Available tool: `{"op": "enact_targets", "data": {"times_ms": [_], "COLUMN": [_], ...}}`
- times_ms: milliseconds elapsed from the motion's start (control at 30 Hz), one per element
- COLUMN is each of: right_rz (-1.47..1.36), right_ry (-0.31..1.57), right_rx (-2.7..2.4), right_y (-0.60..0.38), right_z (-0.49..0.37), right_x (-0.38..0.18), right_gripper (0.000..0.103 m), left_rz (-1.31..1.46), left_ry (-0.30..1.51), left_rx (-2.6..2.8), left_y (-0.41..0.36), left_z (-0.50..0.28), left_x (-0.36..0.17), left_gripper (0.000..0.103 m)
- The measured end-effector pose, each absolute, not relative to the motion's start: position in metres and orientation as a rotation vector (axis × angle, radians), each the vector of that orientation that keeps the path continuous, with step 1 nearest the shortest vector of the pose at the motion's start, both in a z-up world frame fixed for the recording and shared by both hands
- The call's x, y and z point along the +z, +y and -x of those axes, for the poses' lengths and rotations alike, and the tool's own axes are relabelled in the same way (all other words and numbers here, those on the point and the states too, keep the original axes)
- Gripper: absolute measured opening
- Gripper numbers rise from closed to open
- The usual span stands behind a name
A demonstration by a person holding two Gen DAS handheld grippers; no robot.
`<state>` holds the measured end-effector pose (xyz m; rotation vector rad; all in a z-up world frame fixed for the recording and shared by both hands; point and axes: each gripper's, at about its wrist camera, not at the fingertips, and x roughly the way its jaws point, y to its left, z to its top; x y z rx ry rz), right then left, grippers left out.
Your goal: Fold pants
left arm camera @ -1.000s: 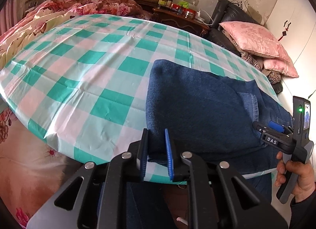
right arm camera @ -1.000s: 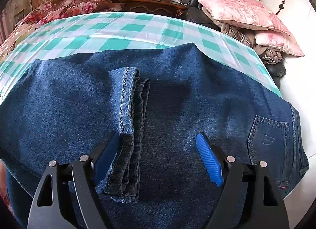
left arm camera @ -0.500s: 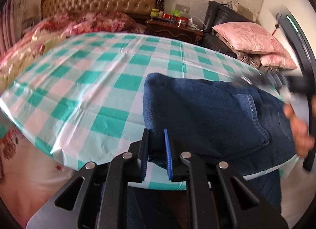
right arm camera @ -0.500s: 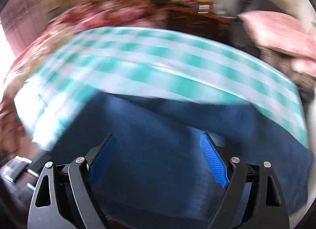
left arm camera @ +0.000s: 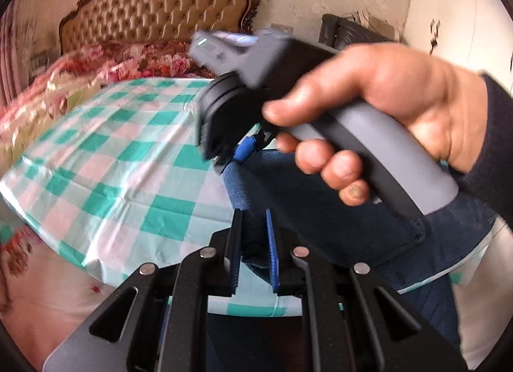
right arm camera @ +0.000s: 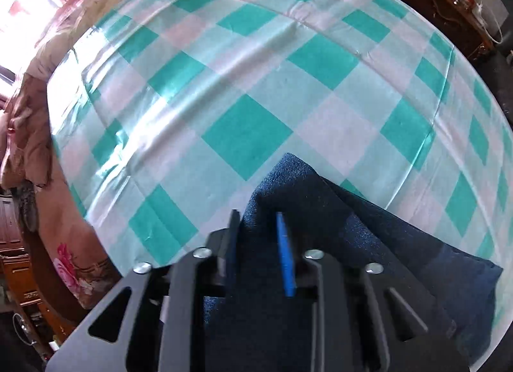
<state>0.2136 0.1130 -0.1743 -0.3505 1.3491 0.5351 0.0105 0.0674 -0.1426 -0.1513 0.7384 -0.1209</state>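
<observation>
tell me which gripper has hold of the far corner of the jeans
The right gripper: its closing jaws pinch the jeans' pointed far corner out on the checked cloth. The left gripper clamps the near edge.

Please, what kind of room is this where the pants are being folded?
Most likely a bedroom in a home. A tufted headboard stands against the wall, floral bedding lies below it, and the jeans rest on a table with a green checked cloth.
</observation>
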Motion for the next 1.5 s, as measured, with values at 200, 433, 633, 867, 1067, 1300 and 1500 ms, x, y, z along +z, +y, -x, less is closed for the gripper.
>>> {"op": "enact_targets", "data": {"times_ms": [200,433,633,867,1067,1300,1500], "right_rz": [0.260,0.073,-0.167,-0.322,-0.438,-0.463,-0.430], "right_ry": [1.295,1.244,1.101,0.933,0.936,1.098,1.072], "right_rx": [0.540,0.582,0.600,0.491,0.294,0.157,0.192], "right_y": [0.087,0.047,-0.066,-0.243,-0.393,-0.464,-0.466], "right_z": [-0.207,-0.210,-0.201,-0.157,-0.118,-0.113,-0.112], "right_x": [-0.151,-0.108,-0.026,0.031,-0.023,-0.155,-0.166], "right_gripper": [0.010,0.008,0.008,0.008,0.008,0.019,0.011], "left_rz": [0.460,0.368,0.064,-0.178,-0.372,-0.661,-0.800], "left_ry": [0.788,0.789,0.515,0.337,0.333,0.428,0.357], "left_rx": [-0.132,-0.087,-0.194,-0.439,-0.594,-0.629,-0.586], "left_y": [0.094,0.055,-0.045,-0.213,-0.349,-0.426,-0.445], "left_z": [-0.012,-0.016,0.000,0.019,0.032,0.050,0.054], "left_x": [-0.160,-0.150,-0.062,-0.022,-0.080,-0.189,-0.203], "left_gripper": [0.061,0.014,0.012,0.012,0.012,0.012,0.012]}}
